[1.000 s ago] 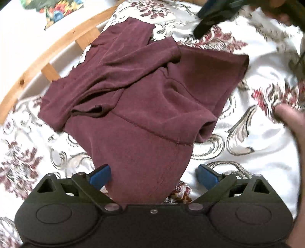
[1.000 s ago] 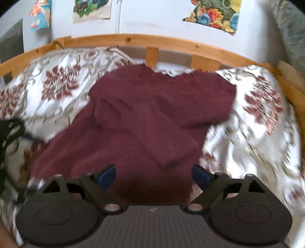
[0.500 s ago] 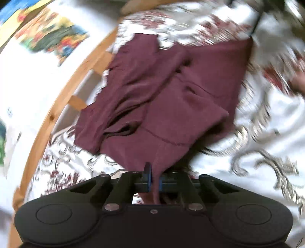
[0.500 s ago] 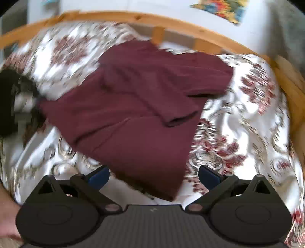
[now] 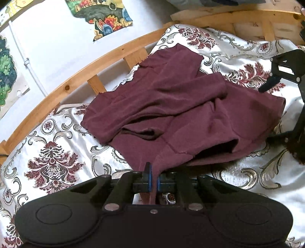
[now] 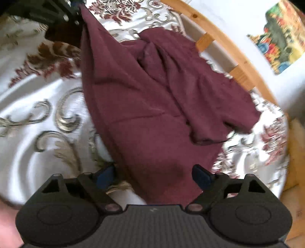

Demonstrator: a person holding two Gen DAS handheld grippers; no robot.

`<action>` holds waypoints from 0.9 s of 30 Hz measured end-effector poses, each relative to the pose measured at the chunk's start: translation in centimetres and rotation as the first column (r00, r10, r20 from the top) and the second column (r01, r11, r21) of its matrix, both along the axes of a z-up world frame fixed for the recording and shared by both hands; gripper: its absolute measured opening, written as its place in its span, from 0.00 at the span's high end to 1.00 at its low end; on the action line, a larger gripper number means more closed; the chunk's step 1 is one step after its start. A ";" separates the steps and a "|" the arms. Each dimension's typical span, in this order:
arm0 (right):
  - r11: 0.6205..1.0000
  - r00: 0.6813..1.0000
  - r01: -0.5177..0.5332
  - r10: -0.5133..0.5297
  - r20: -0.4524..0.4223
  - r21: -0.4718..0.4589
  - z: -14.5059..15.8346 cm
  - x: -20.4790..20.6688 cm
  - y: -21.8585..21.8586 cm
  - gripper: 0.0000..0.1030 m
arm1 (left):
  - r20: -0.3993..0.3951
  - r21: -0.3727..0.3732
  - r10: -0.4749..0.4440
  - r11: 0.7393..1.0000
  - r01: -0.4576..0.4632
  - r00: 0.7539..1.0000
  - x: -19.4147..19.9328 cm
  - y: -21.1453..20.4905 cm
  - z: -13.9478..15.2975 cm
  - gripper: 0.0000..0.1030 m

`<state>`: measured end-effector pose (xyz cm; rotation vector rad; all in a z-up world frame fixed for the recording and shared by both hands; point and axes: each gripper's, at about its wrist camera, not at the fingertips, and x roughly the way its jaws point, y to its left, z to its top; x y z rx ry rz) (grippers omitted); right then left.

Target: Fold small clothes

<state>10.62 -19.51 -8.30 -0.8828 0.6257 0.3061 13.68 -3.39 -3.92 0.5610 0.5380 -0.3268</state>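
On a bed with a white, maroon-flowered bedspread [image 5: 57,152]: one maroon garment [image 5: 181,106], short-sleeved, rumpled and partly doubled over itself, lying across the middle of the cover.

Left gripper [image 5: 153,181], at 6 o'clock in its own view: blue pads pressed together on a narrow fold of the garment's near hem, the cloth rising from the cover to the pinch.

Right gripper [image 6: 154,175], at 6 o'clock in its own view: jaws wide, having just narrowed a little; the garment's near edge lies between the two blue pads, neither pad pressing on it. In the left wrist view this gripper shows at 3 o'clock, beside the garment's far corner.

Wooden bed rail [image 5: 76,84]: curved, with short slats, running from 9 o'clock to 1 o'clock behind the garment in the left wrist view; one sleeve reaches its slats.

Wall [image 5: 53,47]: white, behind the rail. Colourful poster [image 5: 103,17] at 11 o'clock in the left wrist view, at 2 o'clock in the right.

Right wrist view: blurred.
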 end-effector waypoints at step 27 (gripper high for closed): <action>0.996 0.992 0.077 -0.082 0.093 0.054 11.6 -17.2 -5.3 0.94 | -0.198 -0.030 -0.194 0.981 0.192 0.961 -13.7 2.5 10.0 0.96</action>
